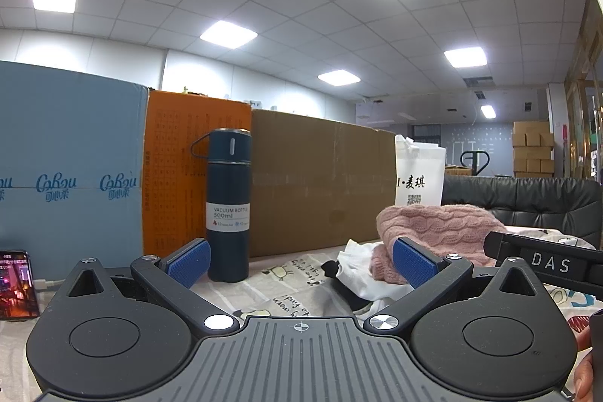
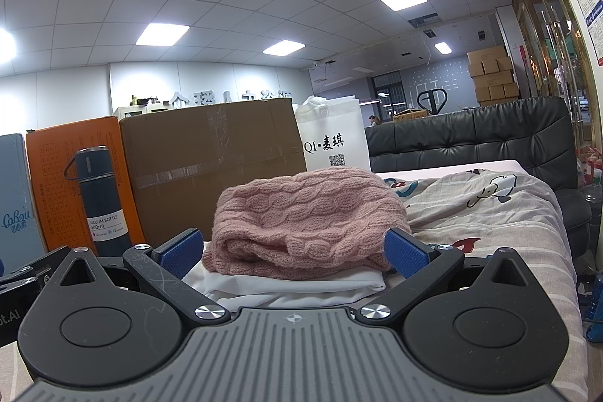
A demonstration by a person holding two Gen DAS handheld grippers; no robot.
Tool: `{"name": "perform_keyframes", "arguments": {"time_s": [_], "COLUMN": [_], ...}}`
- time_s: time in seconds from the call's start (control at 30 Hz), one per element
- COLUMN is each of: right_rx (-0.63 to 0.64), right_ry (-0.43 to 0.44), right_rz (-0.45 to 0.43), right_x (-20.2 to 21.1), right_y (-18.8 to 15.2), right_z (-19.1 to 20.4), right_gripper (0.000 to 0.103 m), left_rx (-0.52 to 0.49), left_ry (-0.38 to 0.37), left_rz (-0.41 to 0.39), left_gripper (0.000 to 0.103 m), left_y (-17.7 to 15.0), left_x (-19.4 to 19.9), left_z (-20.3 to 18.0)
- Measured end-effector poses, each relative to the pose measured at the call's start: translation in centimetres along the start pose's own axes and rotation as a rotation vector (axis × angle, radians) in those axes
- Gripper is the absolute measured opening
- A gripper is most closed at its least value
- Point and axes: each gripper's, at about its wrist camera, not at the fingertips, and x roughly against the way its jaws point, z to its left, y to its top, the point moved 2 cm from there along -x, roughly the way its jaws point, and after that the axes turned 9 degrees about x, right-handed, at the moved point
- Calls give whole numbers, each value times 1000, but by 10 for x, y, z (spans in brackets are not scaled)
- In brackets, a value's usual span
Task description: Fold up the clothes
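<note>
Office room, printed bedsheet (image 2: 490, 210) as work surface | pink knit sweater (image 2: 305, 213) lies folded on white garment (image 2: 294, 283) just ahead of right gripper (image 2: 294, 251), long axis across its fingers | right gripper released, wide, pads clear of sweater | left gripper (image 1: 301, 262) released, empty; stack ahead to its right, vacuum bottle (image 1: 228, 202) upright ahead-left.

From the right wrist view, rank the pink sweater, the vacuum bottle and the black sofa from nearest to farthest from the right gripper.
1. Pink sweater: straight ahead of the open right gripper, lying on white clothing.
2. Vacuum bottle: off to the left, standing against the boxes.
3. Black sofa: farthest, behind on the right.
</note>
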Motion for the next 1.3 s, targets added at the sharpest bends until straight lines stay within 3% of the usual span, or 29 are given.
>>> {"name": "perform_keyframes", "arguments": {"time_s": [1.3], "right_rx": [0], "right_ry": [0], "right_rz": [-4], "right_x": [1], "right_y": [0], "right_z": [0], "right_gripper": [103], "left_rx": [2], "left_ry": [3], "left_rz": [1], "left_gripper": [103], "left_y": [-1], "left_x": [3], "left_z": [-1]}}
